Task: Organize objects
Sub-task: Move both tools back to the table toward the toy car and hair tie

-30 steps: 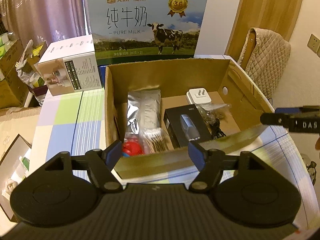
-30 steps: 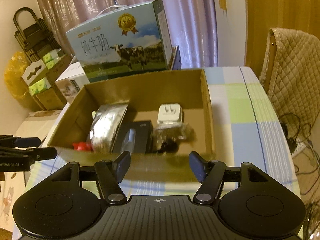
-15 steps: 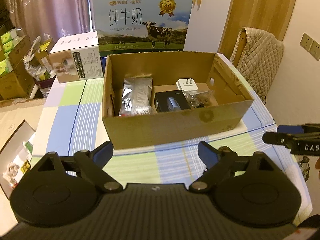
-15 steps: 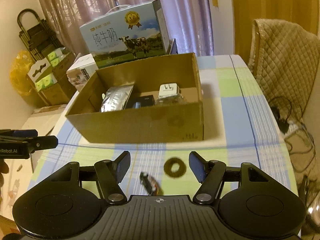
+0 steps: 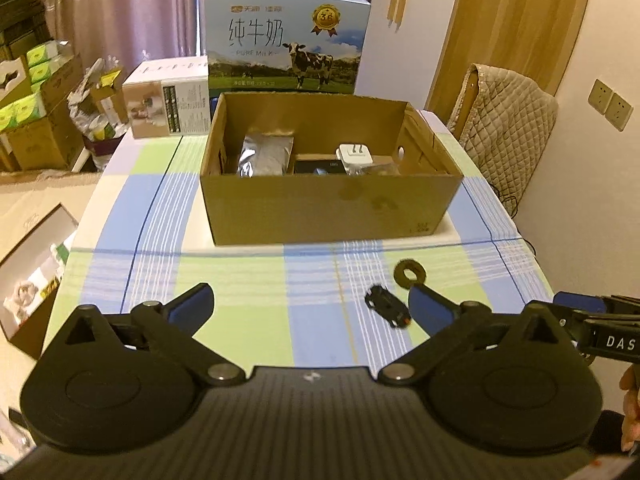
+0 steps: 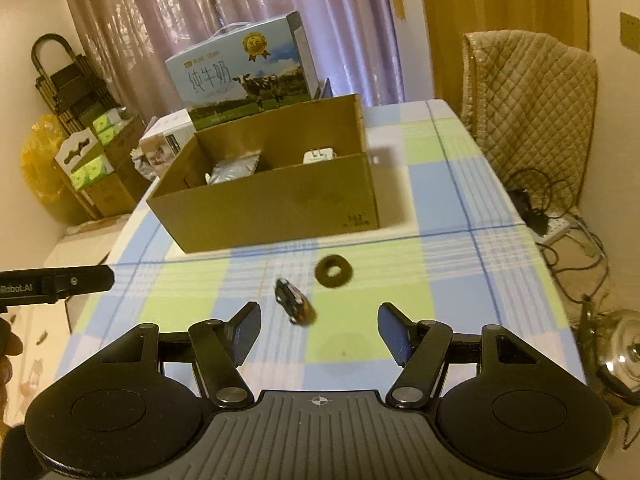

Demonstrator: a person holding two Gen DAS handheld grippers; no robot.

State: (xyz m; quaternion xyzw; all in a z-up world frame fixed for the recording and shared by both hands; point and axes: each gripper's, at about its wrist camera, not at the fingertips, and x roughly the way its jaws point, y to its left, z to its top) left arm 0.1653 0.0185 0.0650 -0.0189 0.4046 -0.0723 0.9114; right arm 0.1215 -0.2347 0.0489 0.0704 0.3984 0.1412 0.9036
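Left gripper (image 5: 310, 306): jaws spread wide, nothing between them, hovering over the checked tablecloth (image 5: 240, 280). Right gripper (image 6: 318, 330): also spread, empty, held low over the cloth.

Loose items on the cloth, 2 total:
- 1 small black toy car (image 6: 294, 300), w/ a bit of red at one end, just ahead of the right gripper at approx 11 o'clock from its gap. In the left view the car (image 5: 388, 306) sits at 3 o'clock, just beside the right-hand fingertip (image 5: 430, 302); can't tell if touching.
- 1 dark ring (image 6: 334, 272), flat on the cloth at 1 o'clock from the car, near but apart. Left view: ring (image 5: 410, 274) just above that same fingertip.

Containers: 1 open cardboard box (image 5: 332, 212) at 12 o'clock from both grippers, beyond the 2 loose items. Inside, 4 things visible: 1 silver foil pouch (image 5: 266, 152) on the left side, 1 black flat box (image 5: 318, 167) in the middle, 1 white plug adapter (image 5: 354, 154) towards the right, 1 clear bag w/ dark contents (image 5: 374, 169) just beside the adapter. Rest of the floor is hidden by the near wall.

Behind the box: 1 blue milk carton case (image 5: 286, 40) w/ a cow picture at 12 o'clock, 1 white product box (image 5: 168, 100) at 11 o'clock. 1 padded chair (image 5: 508, 120) at 2 o'clock off the table edge.
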